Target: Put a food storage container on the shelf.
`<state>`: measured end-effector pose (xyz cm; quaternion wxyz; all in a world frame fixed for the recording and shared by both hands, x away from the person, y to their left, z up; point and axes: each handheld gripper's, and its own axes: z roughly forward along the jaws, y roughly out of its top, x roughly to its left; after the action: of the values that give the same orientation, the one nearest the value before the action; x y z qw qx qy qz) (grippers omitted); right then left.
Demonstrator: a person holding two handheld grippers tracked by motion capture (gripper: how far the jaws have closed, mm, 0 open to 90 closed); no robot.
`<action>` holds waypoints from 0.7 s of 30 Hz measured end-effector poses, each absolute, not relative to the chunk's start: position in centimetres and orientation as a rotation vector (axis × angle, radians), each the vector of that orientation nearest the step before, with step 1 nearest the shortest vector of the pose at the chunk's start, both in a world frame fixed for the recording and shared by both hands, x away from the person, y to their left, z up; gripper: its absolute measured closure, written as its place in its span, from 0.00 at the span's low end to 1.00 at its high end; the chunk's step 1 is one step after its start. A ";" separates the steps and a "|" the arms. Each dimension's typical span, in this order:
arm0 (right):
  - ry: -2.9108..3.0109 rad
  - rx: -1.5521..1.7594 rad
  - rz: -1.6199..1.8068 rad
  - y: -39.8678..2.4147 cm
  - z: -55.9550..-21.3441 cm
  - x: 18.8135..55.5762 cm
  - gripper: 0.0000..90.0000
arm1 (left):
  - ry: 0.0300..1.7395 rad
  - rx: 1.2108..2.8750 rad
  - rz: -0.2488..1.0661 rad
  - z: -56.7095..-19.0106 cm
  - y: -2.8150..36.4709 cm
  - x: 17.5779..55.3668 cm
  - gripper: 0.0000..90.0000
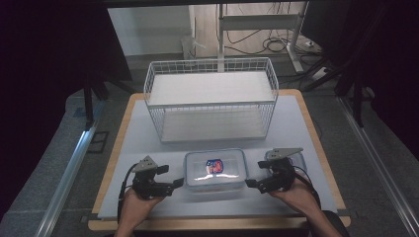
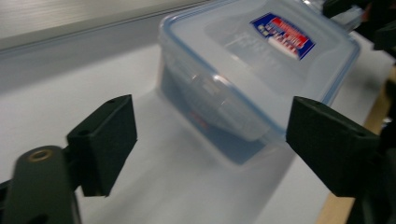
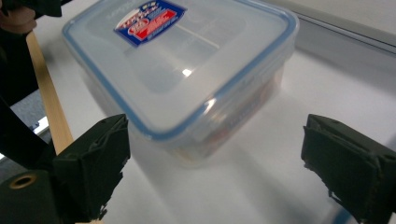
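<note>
Flanking lidded container [image 1: 216, 169]: left gripper [image 1: 176, 183], right gripper [image 1: 248, 183], open.

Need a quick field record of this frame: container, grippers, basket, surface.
container: clear plastic box with blue-rimmed lid on, red and blue label on top, at the near middle of the table
left gripper: open, beside the box's left end, not touching
right gripper: open, beside the box's right end, not touching
basket: white wire basket, behind the box, nothing visible inside
surface: pale mat on a wood-edged table
extra: second clear lidded item partly hidden behind the right gripper
</note>
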<state>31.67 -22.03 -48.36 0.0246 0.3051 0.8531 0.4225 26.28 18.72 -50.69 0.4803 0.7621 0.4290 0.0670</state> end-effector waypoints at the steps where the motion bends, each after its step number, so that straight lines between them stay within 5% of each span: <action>1: 2.640 0.945 1.315 -21.9 -48.4 31.9 0.10 | 1.047 1.857 0.147 -50.6 18.5 26.6 0.20; 13: 2.775 1.084 1.296 -19.6 -48.9 35.1 0.13 | 1.085 1.829 -0.169 -52.1 16.6 30.2 0.17; 21: 2.860 1.201 1.304 -18.8 -49.3 35.9 0.16 | 1.078 1.837 -0.204 -52.2 16.1 29.9 0.16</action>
<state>35.90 -18.80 -49.30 -0.1115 0.3546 0.8447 0.3851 29.91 16.13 -52.25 0.4803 0.7530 0.4418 -0.0837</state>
